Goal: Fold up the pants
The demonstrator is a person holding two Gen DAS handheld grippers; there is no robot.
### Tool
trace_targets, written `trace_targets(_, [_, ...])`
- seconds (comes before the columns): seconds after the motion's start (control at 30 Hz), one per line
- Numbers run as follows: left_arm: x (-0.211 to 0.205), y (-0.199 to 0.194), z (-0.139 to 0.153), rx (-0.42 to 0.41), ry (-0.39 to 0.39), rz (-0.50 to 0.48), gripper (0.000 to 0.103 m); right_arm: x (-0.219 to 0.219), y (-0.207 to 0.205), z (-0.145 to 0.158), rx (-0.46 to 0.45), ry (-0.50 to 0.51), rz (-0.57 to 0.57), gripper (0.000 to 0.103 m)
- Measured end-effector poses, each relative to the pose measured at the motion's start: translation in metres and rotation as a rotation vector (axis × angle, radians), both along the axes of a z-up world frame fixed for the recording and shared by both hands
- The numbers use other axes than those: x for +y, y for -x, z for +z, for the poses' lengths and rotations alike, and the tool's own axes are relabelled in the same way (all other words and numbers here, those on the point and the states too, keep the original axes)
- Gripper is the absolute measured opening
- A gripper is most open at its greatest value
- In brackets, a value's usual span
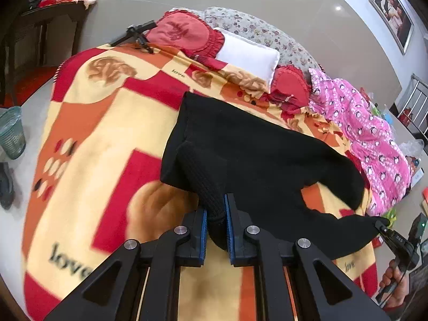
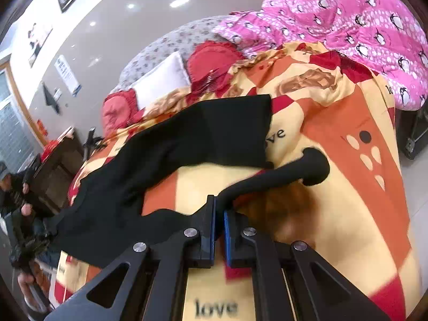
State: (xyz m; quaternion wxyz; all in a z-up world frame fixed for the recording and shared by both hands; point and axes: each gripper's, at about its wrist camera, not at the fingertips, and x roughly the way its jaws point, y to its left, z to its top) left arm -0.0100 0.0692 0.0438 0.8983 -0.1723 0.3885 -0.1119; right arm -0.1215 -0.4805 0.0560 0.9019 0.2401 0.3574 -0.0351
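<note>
Black pants [image 1: 254, 147] lie spread on a bed over a red, orange and cream "love" blanket [image 1: 101, 133]. My left gripper [image 1: 216, 211] is shut on a bunched ribbed end of the pants and holds it above the blanket. In the right wrist view the pants [image 2: 203, 136] stretch from the far middle to the near left. My right gripper [image 2: 219, 214] is shut on another black edge of the pants, and a rolled strip of fabric [image 2: 294, 171] runs off to the right. The right gripper also shows at the left wrist view's right edge [image 1: 382, 224].
Red frilled cushions [image 1: 184, 32], a white pillow [image 1: 248, 53] and a floral pillow lie at the bed's head. A pink penguin quilt [image 1: 369, 133] is heaped along the bed's far side. A tripod [image 1: 136, 34] lies on the corner. A bin [image 1: 10, 133] stands on the floor.
</note>
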Motion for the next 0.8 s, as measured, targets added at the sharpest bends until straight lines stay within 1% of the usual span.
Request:
trace_targets(0.03, [0.004, 0.008, -0.001, 0.009, -0.002, 0.002, 0.01, 0.003, 0.008, -0.002, 0.012, 0.006, 0.009, 0.005])
trace_targets(0.07, [0.01, 0.013, -0.011, 0.034, -0.012, 0.01, 0.01, 0.005, 0.011, -0.006, 0.034, 0.012, 0.02, 0.005])
trace_targets(0.17, [0.022, 0.032, -0.03, 0.089, -0.001, 0.024, 0.011, 0.01, 0.019, -0.031, 0.129, 0.024, 0.056, 0.008])
trace_targets(0.2, [0.021, 0.034, -0.039, 0.11, 0.0, 0.025, 0.011, 0.011, 0.022, -0.041, 0.166, 0.017, 0.06, 0.012])
trace_targets(0.23, [0.019, 0.038, -0.041, 0.114, -0.013, 0.028, 0.011, 0.008, 0.023, -0.05, 0.21, 0.011, 0.05, 0.017])
trace_targets(0.3, [0.013, 0.046, -0.04, 0.095, -0.053, 0.032, 0.012, 0.004, 0.027, -0.058, 0.257, 0.009, 0.029, 0.027])
trace_targets(0.37, [0.011, 0.049, -0.031, 0.084, -0.053, 0.038, 0.016, 0.002, 0.031, -0.05, 0.245, 0.021, 0.021, 0.028])
trace_targets(0.43, [0.009, 0.054, -0.018, 0.063, -0.069, 0.045, 0.019, 0.004, 0.034, -0.034, 0.223, 0.057, 0.029, 0.034])
trace_targets(0.47, [0.01, 0.063, -0.012, 0.051, -0.085, 0.048, 0.024, 0.008, 0.034, -0.025, 0.206, 0.073, 0.038, 0.036])
trace_targets(0.5, [0.007, 0.067, -0.005, 0.03, -0.118, 0.058, 0.026, 0.012, 0.034, -0.019, 0.187, 0.088, 0.049, 0.04])
trace_targets(0.53, [0.005, 0.076, 0.0, 0.012, -0.146, 0.072, 0.031, 0.016, 0.033, -0.013, 0.172, 0.1, 0.062, 0.044])
trace_targets(0.57, [0.003, 0.082, 0.009, -0.018, -0.171, 0.093, 0.035, 0.024, 0.03, -0.008, 0.152, 0.111, 0.084, 0.046])
trace_targets(0.6, [-0.001, 0.09, 0.011, -0.035, -0.177, 0.099, 0.036, 0.031, 0.03, -0.005, 0.138, 0.112, 0.105, 0.047])
trace_targets(0.67, [-0.007, 0.099, 0.017, -0.055, -0.172, 0.107, 0.045, 0.049, 0.017, -0.004, 0.132, 0.121, 0.162, 0.047])
trace_targets(0.73, [-0.012, 0.103, 0.018, -0.06, -0.165, 0.089, 0.048, 0.066, 0.006, -0.007, 0.137, 0.136, 0.2, 0.047])
trace_targets(0.8, [-0.022, 0.104, 0.012, -0.046, -0.175, 0.072, 0.048, 0.086, -0.008, -0.013, 0.13, 0.122, 0.261, 0.047])
